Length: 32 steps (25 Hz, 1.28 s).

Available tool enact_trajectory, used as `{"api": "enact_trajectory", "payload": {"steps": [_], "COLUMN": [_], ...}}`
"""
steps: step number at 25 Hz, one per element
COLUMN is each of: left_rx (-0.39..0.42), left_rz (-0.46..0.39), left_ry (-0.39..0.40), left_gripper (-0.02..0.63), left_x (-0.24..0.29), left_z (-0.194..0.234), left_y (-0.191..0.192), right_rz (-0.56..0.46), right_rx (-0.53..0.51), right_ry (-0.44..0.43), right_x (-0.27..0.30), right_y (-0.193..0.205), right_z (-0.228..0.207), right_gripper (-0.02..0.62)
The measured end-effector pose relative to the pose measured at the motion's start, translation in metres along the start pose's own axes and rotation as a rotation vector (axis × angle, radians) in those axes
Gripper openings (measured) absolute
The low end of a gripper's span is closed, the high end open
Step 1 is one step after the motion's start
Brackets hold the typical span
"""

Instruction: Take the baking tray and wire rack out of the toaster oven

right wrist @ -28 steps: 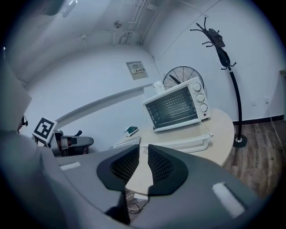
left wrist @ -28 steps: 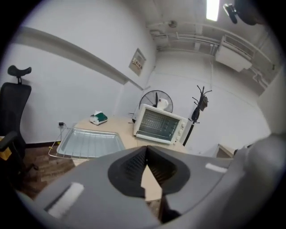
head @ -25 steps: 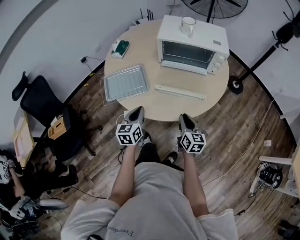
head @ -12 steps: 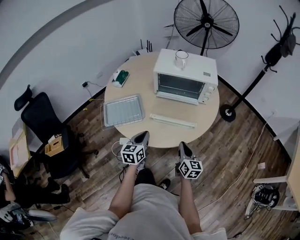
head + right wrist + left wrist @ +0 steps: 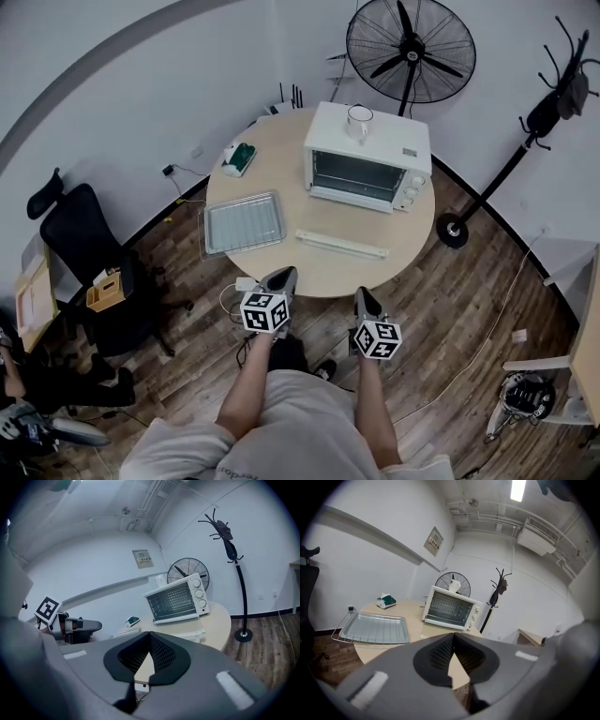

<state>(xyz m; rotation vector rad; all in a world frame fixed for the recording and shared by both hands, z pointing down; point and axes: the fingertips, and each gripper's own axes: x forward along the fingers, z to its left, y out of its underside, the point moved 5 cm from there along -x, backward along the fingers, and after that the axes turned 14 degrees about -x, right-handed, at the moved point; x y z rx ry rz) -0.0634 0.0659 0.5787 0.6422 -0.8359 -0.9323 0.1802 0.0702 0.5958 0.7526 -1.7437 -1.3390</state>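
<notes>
**Tray and rack out on the bench, both claws clenched and empty**

We open on the round pale wooden bench (image 5: 281,173), and everything that matters is on it. At the far side stands the boxy white toaster oven (image 5: 366,169), its front turned toward the person.

Over on the bench's left, well apart from the oven, lies the flat silver baking tray (image 5: 244,222). Its long axis runs left to right in the head view, the right end angled slightly away. It rests on the thin wire rack (image 5: 336,632), whose wires poke out past the tray's left end, over the bench rim.

In front of the oven lies a long narrow white strip (image 5: 342,245), lengthwise along the oven's front.

Now the claws. The left claw (image 5: 284,275) hangs at the near rim, tips pressed together, nothing between them. The right claw (image 5: 362,294) sits just off the rim, likewise clenched on nothing. Both point toward the oven.

A small white mug (image 5: 359,122) stands on the oven.
</notes>
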Motion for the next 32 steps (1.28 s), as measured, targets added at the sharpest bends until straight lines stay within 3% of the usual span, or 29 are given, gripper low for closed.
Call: {"api": "enact_trajectory", "payload": {"steps": [6,9,14,18,32], "left_rx": [-0.003,-0.042,-0.046,-0.101,-0.126], "left_rz": [-0.007,-0.01,-0.005,0.03,0.034], "left_ry": [-0.023,-0.022,-0.017,0.006,-0.004], "left_gripper": [0.055,0.055,0.055,0.055,0.057], "left_x": [-0.013,-0.015,-0.01,0.0,0.008], "left_z": [0.009,0.014,0.014,0.007,0.002], "left_y": [-0.004,-0.005,-0.009,-0.008,-0.014], "right_rz": [0.002,0.006,-0.002,0.016,0.025], "right_rx": [0.013,0.0,-0.007,-0.03,-0.045], "right_ry": [0.052,0.084,0.069,0.068,0.093], "right_x": [0.003,0.004,0.005,0.005,0.0], "right_y": [0.0,0.001,-0.003,-0.002,-0.005], "right_z": [0.001,-0.001,0.001,-0.002,-0.014], "right_gripper": [-0.001,-0.002,-0.002,-0.002,-0.002]}}
